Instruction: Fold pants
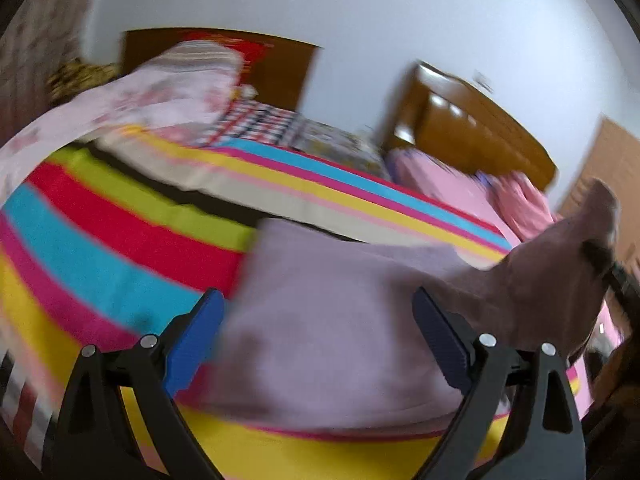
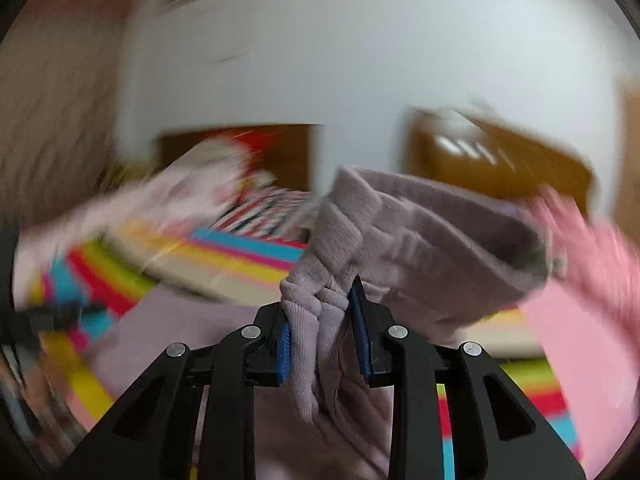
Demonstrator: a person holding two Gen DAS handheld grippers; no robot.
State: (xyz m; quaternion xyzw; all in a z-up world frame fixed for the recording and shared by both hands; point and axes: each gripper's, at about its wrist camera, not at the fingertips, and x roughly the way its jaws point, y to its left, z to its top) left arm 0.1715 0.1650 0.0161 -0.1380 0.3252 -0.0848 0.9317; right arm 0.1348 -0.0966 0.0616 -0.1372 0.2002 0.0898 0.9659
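My right gripper (image 2: 322,334) pinches a bunched fold of the mauve pants (image 2: 420,232), lifted above the striped bedspread (image 1: 120,232). My left gripper (image 1: 316,332) hangs spread wide over their near part. Motion blur smears the far bedding.

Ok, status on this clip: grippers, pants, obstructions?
Left gripper open, holding nothing. Right gripper shut on mauve ribbed knit pants, lifted off striped bedspread. No obstruction seen.
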